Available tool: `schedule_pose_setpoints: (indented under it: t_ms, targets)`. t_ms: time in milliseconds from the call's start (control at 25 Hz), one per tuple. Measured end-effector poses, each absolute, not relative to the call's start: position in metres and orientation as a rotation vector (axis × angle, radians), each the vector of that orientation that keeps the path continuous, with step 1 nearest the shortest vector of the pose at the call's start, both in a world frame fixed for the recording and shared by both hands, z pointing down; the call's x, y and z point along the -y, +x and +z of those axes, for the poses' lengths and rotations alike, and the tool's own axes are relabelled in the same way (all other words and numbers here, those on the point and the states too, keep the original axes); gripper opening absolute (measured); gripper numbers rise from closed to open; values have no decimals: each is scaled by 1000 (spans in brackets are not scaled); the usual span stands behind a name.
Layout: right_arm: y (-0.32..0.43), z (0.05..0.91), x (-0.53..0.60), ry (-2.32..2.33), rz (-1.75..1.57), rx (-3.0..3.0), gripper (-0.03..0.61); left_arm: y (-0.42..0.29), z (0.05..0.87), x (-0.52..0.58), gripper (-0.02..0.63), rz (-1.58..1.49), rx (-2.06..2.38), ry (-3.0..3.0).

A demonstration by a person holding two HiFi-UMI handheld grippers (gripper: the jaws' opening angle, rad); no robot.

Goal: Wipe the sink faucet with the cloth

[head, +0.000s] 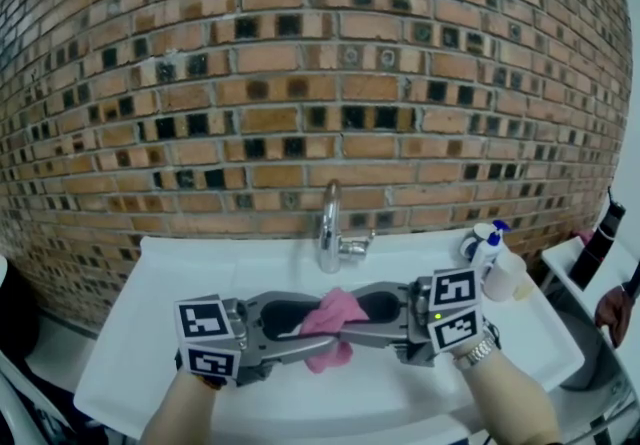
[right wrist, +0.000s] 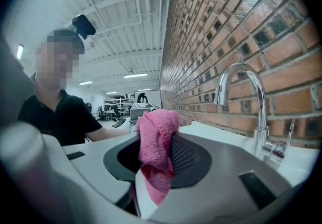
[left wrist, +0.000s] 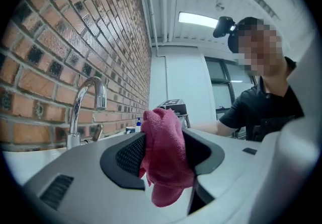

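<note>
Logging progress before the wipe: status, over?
Right gripper shut on pink cloth; left gripper open around it. Faucet beyond, untouched. Nothing blocking.

White sink counter (head: 150, 333), chrome faucet (head: 330, 228) (back rim, middle), bottles (head: 500, 268) at its right end

The cloth (head: 338, 313) hides the left gripper (head: 320, 326) tips
</note>
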State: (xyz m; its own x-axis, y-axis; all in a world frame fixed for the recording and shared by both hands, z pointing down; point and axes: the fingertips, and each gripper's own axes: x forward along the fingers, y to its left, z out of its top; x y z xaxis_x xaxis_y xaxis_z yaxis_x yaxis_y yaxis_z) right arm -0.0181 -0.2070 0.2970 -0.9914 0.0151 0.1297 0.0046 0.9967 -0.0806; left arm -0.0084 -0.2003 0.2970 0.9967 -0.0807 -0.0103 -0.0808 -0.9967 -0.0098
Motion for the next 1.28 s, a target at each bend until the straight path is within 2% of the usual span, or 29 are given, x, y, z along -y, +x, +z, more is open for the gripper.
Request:
schedule_pose_setpoints:
  t_ms: [320,520,680,800,1160,1280]
  targets:
    - [-8,287,200,-203,408,3079,133,-9,287,191,199,87,-47,-3144]
    - [-5,286,198,-242,471,3078,139,-9,286,189,181,82,-37,-3135]
    - [-5,287,203,-196,459,3073,206,-15,284,197,107,91,-115,-3114]
    - [-7,289,212,-91,408,3067,212,-18,285,207,84,67,-206,-3091]
    - [-14,295,235,159,320,3079,212,-25,293,236,75,-5,-492,-3006]
    - [-14,295,235,156,321,3082,212,-23,300,240,99,-54,-528,-2998]
